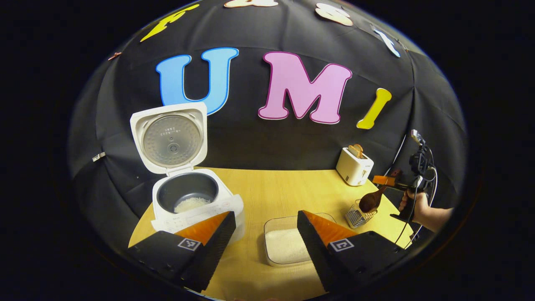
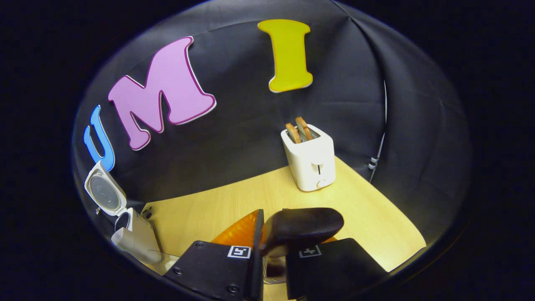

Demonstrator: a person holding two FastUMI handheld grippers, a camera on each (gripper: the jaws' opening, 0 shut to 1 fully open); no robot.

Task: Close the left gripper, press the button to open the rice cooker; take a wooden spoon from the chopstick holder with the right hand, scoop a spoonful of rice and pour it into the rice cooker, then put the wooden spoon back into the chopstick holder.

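Observation:
The white rice cooker [image 1: 184, 200] stands at the left with its lid up and a little rice in the dark pot; it also sits at the far left edge [image 2: 133, 238]. My left gripper [image 1: 265, 215] is open above the clear rice container [image 1: 288, 246], holding nothing. At the right, my right gripper [image 1: 385, 183] is shut on the wooden spoon [image 1: 371, 200], whose dark bowl hangs just over the wire chopstick holder [image 1: 357, 216]. In the right gripper view the spoon's bowl [image 2: 303, 228] juts out between the closed fingers of the right gripper [image 2: 269, 238].
A white toaster [image 1: 354, 166] [image 2: 311, 161] with bread in its slots stands at the back right of the wooden table [image 1: 284, 188]. A hand [image 1: 422, 207] holds the right gripper beyond the table's right edge. A cable hangs down the wall at the right.

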